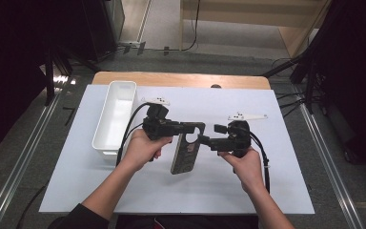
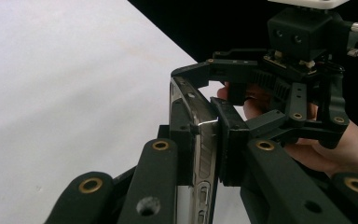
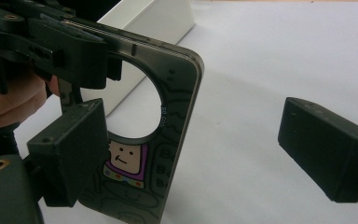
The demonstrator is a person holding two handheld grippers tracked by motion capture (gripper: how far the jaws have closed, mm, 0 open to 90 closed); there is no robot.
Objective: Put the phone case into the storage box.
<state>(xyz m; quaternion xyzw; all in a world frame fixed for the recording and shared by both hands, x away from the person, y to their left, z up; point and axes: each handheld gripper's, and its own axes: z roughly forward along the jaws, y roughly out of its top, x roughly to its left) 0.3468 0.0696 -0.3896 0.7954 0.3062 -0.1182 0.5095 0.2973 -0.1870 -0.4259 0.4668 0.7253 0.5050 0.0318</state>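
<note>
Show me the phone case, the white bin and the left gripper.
phone case (image 1: 185,155), high view, middle of its dark back.
white bin (image 1: 106,136), high view, its near left wall.
left gripper (image 2: 200,140), left gripper view, between its fingertips.

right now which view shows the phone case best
The right gripper view: the phone case shows its flat face, round camera cutout and cartoon print. The left gripper view gives only its thin edge, clamped by the left gripper. The high view shows it small and dark.
</note>
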